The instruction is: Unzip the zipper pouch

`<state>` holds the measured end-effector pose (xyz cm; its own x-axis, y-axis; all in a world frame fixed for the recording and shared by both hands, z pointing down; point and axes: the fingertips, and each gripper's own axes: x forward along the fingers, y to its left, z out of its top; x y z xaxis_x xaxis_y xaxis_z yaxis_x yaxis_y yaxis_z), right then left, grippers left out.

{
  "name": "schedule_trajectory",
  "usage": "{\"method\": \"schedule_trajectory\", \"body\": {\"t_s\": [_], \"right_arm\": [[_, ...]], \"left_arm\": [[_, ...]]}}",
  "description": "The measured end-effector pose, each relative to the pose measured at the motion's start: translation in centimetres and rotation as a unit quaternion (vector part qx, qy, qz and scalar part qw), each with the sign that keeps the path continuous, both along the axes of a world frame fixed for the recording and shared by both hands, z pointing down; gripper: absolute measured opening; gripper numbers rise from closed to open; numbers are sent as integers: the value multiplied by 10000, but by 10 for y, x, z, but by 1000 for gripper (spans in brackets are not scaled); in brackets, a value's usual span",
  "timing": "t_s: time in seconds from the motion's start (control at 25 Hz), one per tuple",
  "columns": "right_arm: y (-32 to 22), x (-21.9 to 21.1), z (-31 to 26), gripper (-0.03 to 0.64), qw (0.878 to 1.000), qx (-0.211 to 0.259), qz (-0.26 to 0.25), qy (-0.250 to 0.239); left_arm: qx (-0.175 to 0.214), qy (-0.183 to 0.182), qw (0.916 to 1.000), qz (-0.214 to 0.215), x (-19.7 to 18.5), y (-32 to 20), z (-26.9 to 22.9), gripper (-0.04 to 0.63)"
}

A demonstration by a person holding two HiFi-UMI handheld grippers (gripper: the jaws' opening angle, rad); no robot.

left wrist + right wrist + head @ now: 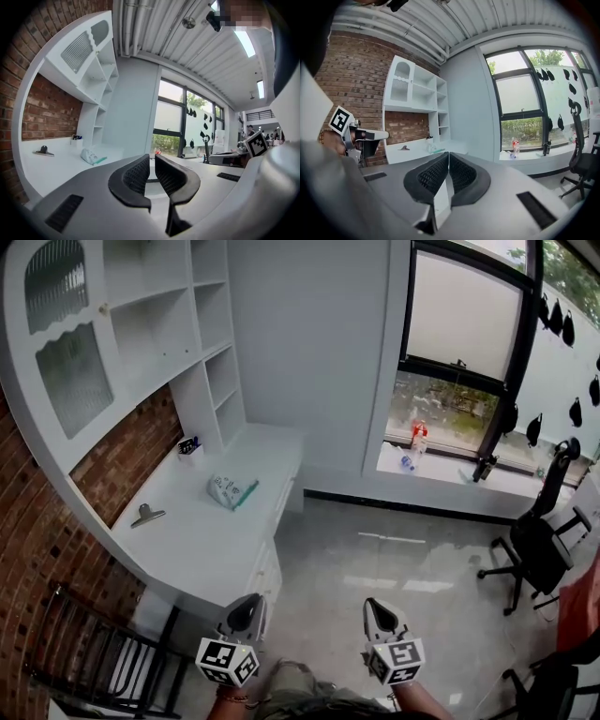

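Note:
The zipper pouch (230, 490), pale with a teal edge, lies on the white desk (202, 540) well ahead of both grippers. It shows small in the left gripper view (91, 157) and the right gripper view (435, 150). My left gripper (250, 603) hangs over the floor just off the desk's near corner, jaws shut and empty (152, 157). The right gripper (376, 606) is level with it to the right, also shut with nothing between its jaws (448, 153). Neither touches the pouch.
A metal binder clip (147, 515) and a pen cup (190, 448) sit on the desk. White shelves (178, 315) rise behind it. A black metal chair (94, 657) stands at the lower left. Office chairs (532, 545) stand right, and bottles (417, 437) are on the window sill.

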<state>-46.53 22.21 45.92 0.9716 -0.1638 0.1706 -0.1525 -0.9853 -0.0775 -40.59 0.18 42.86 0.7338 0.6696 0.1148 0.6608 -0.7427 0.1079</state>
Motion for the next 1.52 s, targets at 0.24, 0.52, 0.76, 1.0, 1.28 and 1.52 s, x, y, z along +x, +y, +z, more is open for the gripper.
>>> {"method": "schedule_trajectory", "body": {"t_s": [0.24,0.52,0.76,1.0,1.28,1.52], "right_arm": [[-5,-4,7,326,9986,164,-491,-140],[3,-4,-10,533,9962,176,-746,412],[5,-2,-12,574,9958,-11,-809,419],[21,-3,-6,574,9974,197,-635,278],[42,6,4,571,9979,235,-556,250],[49,30,14,568,9974,53,-676,263]], "left_arm": [[-17,-157,9997,179,-6,8,6,239],[-8,247,9974,675,-18,27,-5,442],[31,204,9953,942,-25,41,4,571],[386,164,9912,1260,-29,55,18,571],[616,150,9900,1261,-13,62,27,569],[756,242,9904,1128,16,66,32,569]]}}
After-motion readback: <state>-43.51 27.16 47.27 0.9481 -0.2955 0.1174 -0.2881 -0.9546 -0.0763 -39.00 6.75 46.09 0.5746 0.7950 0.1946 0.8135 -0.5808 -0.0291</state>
